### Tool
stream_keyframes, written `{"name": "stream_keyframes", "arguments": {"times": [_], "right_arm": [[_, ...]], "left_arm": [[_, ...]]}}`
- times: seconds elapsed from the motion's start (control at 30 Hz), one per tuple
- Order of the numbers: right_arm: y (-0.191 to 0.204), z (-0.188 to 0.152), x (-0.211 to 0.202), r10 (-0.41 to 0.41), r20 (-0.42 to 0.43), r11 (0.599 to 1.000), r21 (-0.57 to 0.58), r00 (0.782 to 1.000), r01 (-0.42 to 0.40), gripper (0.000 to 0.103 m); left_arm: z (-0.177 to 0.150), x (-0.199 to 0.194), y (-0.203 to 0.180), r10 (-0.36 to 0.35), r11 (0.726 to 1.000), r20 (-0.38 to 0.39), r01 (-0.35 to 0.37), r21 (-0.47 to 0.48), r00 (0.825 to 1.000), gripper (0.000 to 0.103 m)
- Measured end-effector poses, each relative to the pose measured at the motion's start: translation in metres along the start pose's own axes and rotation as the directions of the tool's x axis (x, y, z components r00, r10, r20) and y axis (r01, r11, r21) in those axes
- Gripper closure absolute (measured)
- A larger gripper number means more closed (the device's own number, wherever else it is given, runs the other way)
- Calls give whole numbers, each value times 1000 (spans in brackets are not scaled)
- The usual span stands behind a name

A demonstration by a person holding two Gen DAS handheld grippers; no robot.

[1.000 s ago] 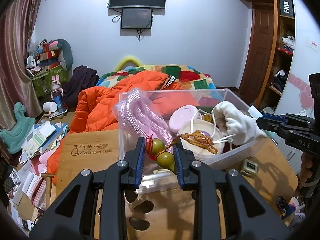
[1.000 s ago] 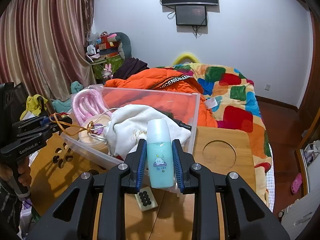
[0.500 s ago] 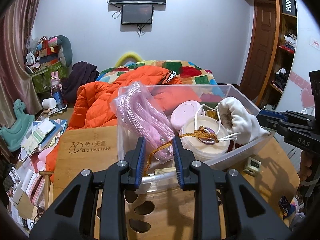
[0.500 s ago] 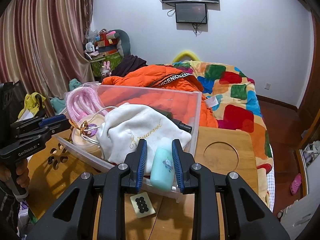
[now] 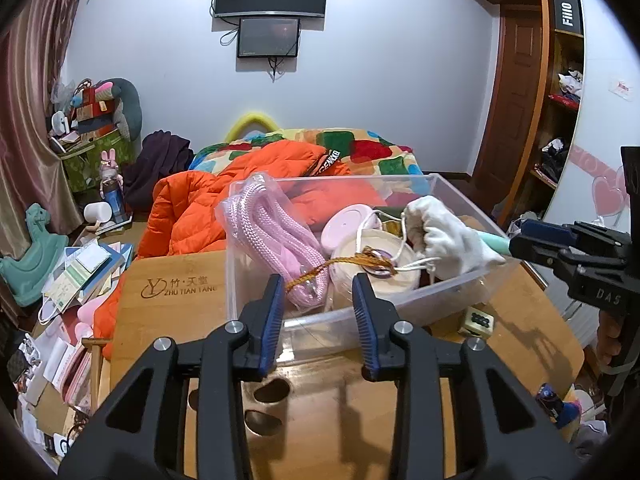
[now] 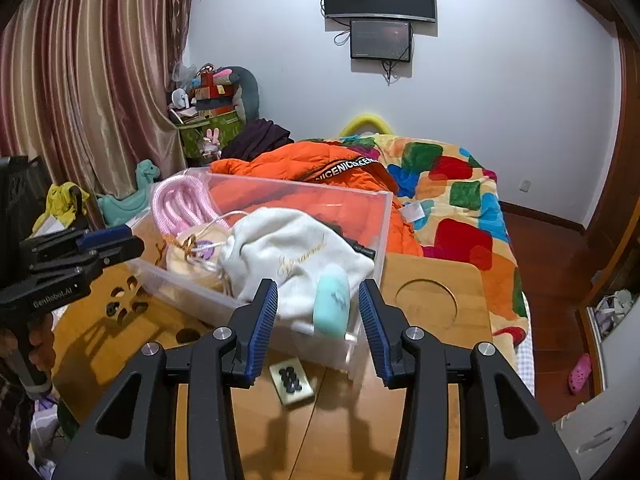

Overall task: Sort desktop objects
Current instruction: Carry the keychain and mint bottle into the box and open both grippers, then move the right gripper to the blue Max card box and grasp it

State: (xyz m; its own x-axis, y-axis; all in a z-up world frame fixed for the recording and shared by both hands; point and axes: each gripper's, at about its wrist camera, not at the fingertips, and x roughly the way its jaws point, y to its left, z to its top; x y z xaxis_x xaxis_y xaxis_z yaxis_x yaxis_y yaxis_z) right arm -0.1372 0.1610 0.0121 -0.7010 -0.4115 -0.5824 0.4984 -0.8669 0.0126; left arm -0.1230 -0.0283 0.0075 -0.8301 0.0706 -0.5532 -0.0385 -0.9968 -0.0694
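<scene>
Currently both sets of jaws stand spread with nothing between them: my left gripper (image 5: 318,316) and my right gripper (image 6: 318,318). Clear plastic storage bin (image 6: 304,194) sits on the bamboo counter (image 6: 434,276). Inside the bin: pale teal plastic bottle (image 6: 331,306) lying against the white drawstring cloth pouch (image 6: 296,248), bagged pink braided rope (image 5: 276,236), brown cord (image 5: 344,266) across a round cream tin (image 5: 376,266). Small cream square with black dots (image 6: 291,380) lies on the counter just beside the bin.

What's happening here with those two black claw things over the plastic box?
A person holds a gripper in each hand, tidying desk items into the clear bin. Both the left gripper and the right gripper are open and empty. The teal bottle lies in the bin against the white pouch; a small remote remains on the table.
</scene>
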Motion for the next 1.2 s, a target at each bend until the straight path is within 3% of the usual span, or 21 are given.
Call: {"name": "stream_keyframes", "arguments": {"times": [0.23, 0.37, 0.77, 1.03, 1.2], "right_arm": [[1, -14, -18, -3, 1, 1000, 13, 1000, 3, 56], [3, -25, -30, 5, 4, 1000, 31, 1000, -5, 56], [4, -91, -49, 11, -97, 998, 58, 995, -5, 56], [11, -139, -53, -17, -174, 1000, 22, 985, 21, 56], [8, -153, -56, 21, -181, 999, 34, 983, -15, 61]], "left_arm": [[-4, -18, -11, 2, 1000, 15, -2, 7, 1000, 52], [-7, -29, -20, 19, 1000, 24, -20, 12, 1000, 32], [-26, -52, -48, 1, 1000, 14, -1, 17, 1000, 19], [-48, -49, -69, -34, 999, -34, 35, 18, 999, 18], [-54, -43, -85, -40, 998, -59, 42, 37, 997, 17]]}}
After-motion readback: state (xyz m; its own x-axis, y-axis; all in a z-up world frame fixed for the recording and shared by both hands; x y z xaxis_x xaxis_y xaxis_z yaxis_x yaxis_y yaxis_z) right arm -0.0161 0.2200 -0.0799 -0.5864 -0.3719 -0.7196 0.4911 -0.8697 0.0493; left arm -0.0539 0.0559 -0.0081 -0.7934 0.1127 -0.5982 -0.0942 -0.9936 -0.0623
